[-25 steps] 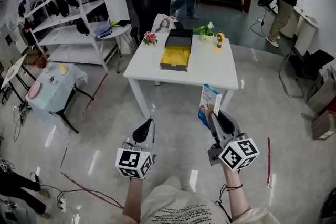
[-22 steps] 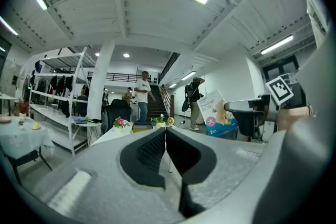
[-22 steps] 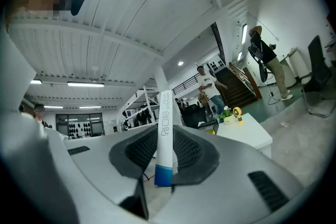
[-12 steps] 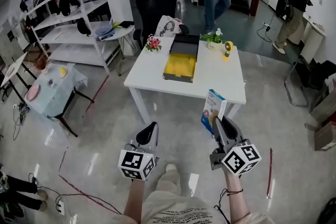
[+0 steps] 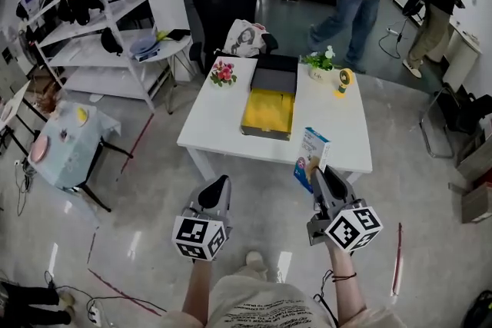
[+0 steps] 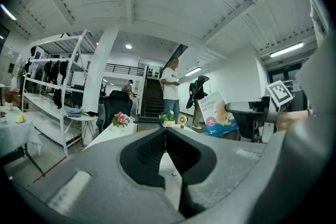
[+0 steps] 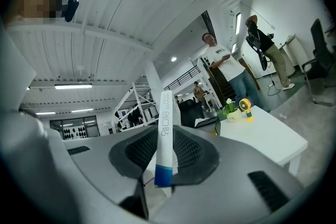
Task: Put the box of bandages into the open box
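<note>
My right gripper (image 5: 317,173) is shut on the white and blue box of bandages (image 5: 310,158), held upright just short of the white table's (image 5: 209,115) near right edge. In the right gripper view the box of bandages (image 7: 165,136) stands edge-on between the black pads. The open box (image 5: 269,111), dark with a yellow lining and its lid folded back, lies in the middle of the table, ahead and to the left. My left gripper (image 5: 221,182) hangs lower left with its jaws shut and nothing in them; the left gripper (image 6: 165,131) view shows the pads pressed together.
Pink flowers (image 5: 223,73), a small potted plant (image 5: 320,61) and a yellow fan (image 5: 343,81) stand on the table's far side. A black chair (image 5: 223,8) with a bag sits behind it. Shelving (image 5: 92,27) is on the left, a small covered table (image 5: 65,142) lower left. People walk beyond.
The table and open box have come nearer in the head view as I move forward. The right gripper still carries the bandage box upright. A person behind walked to the right.
</note>
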A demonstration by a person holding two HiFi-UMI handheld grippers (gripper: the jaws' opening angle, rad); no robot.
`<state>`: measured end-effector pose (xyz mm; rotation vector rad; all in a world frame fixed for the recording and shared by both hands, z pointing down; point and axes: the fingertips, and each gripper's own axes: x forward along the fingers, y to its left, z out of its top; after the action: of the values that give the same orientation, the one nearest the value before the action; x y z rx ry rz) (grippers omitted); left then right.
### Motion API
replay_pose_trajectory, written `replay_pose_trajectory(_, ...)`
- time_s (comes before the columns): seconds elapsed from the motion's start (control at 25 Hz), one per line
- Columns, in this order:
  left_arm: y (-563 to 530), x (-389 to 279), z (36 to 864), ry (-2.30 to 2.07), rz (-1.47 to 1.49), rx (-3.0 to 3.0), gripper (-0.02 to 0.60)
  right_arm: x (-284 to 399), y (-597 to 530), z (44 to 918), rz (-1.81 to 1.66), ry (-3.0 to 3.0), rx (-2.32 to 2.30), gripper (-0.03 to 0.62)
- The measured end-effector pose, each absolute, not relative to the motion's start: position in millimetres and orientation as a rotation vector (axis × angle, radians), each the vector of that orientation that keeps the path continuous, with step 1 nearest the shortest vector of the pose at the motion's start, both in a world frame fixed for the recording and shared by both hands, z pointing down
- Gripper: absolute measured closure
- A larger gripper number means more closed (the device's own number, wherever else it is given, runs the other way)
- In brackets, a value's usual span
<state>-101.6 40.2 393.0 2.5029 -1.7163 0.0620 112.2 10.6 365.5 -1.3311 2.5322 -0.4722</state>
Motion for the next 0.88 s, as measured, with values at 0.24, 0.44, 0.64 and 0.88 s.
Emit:
replay_pose_trajectory(0.24,2,-118,393,-1.703,0.047,2.509,0.560,97,-27,364,-0.464,2.532,-1.345,0.503)
replay_pose_trajectory(0.44,-18,-123,400,-1.678,0.053,2.507,0.560,94,-46,372,-0.496,2.513,-1.363,0.502)
replay_pose_trajectory(0.64,-39,-126,409,-1.658,0.054,2.496,0.560,90,-67,378,-0.525,2.505,-1.376,0.502)
replay_pose_trajectory(0.88,-80,-129,417,-1.641,0.052,2.481,0.560,86,-109,389,-0.564,2.496,-1.372,0.502)
